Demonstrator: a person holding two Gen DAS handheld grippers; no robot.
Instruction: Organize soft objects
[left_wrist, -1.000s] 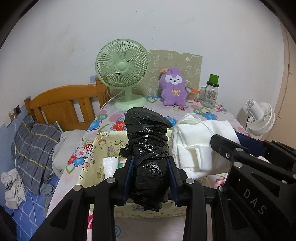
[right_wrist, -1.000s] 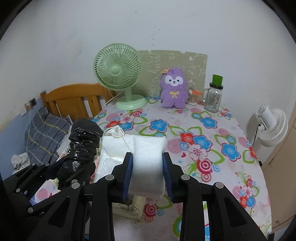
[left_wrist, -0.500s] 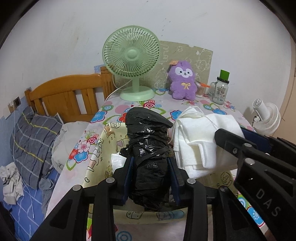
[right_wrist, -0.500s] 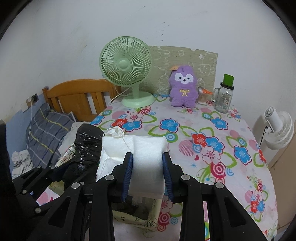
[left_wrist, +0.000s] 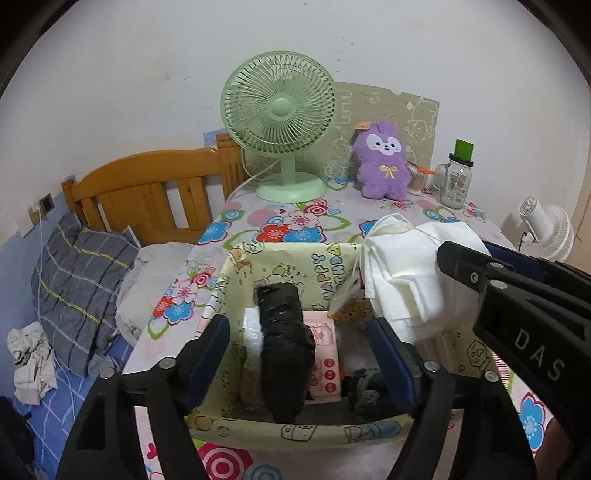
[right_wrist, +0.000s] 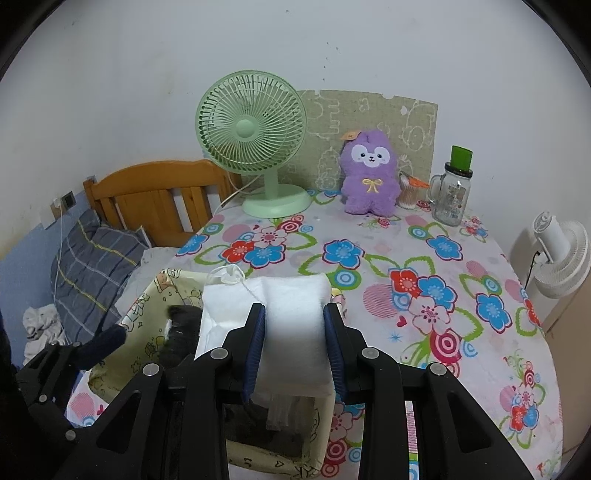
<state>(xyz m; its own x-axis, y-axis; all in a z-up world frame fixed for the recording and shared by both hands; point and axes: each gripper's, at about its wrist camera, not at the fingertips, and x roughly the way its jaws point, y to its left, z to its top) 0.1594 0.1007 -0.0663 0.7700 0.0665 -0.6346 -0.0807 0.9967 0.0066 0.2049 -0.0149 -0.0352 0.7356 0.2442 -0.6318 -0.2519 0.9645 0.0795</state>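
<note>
A black plastic bundle lies inside the yellow cartoon-print fabric bin, on a pink packet. My left gripper is open, its fingers spread wide to either side of the bundle, just above the bin. My right gripper is shut on a folded white cloth and holds it over the bin's right side. The cloth also shows in the left wrist view. The black bundle shows partly in the right wrist view.
The bin sits at the near left edge of a floral table. At the back stand a green fan, a purple plush and a glass jar. A bed with a grey pillow is left; a white fan is right.
My left gripper has opened and let go of the black bundle, which dropped into the bin. My right gripper still holds the white cloth and has moved forward over the bin.
</note>
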